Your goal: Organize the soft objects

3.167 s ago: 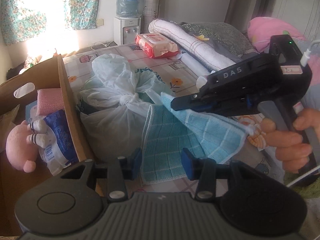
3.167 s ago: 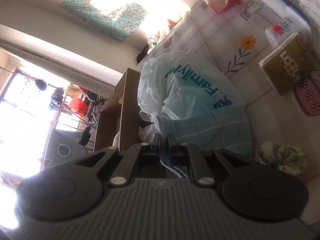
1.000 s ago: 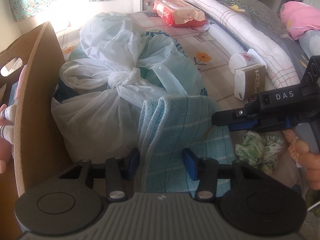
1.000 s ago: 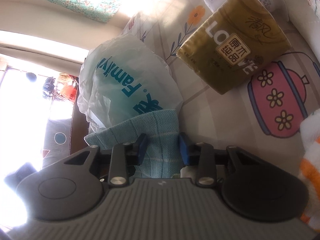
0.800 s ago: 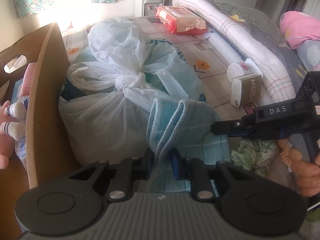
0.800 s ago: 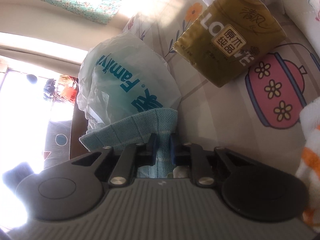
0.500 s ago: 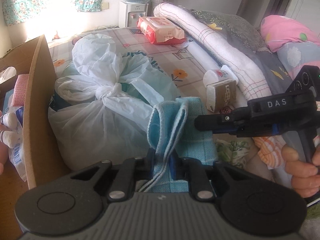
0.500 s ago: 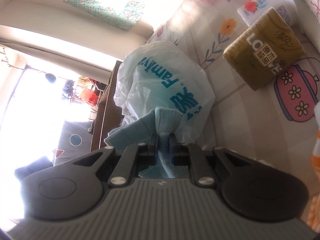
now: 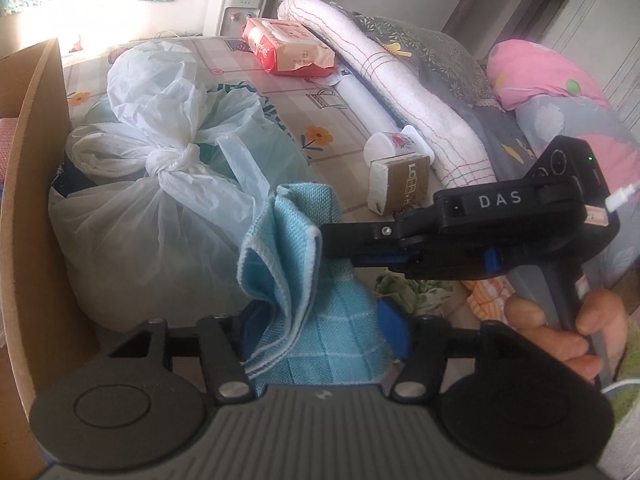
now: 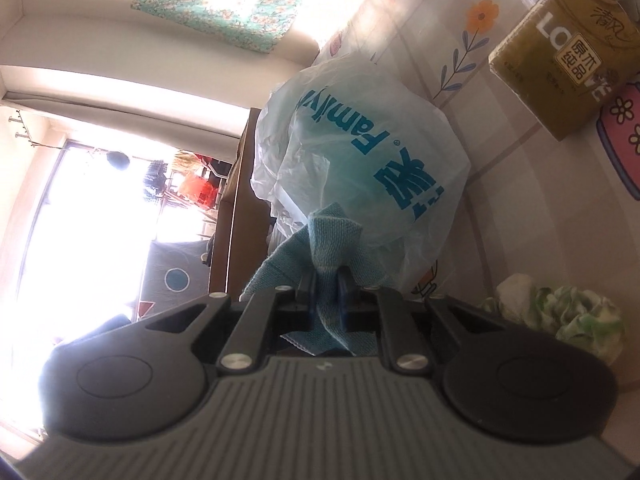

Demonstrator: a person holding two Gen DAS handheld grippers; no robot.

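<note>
Blue cloth (image 9: 320, 320) — right gripper (image 10: 325, 294) pinching it.

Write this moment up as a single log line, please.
right gripper: shut on blue cloth, lifted | left gripper: jaws opening, cloth between them | cardboard box: left of tied plastic bag

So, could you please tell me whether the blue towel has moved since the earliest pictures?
Yes. The blue towel lay spread against the tied plastic bag; now it hangs bunched and lifted from the right tongs.
</note>
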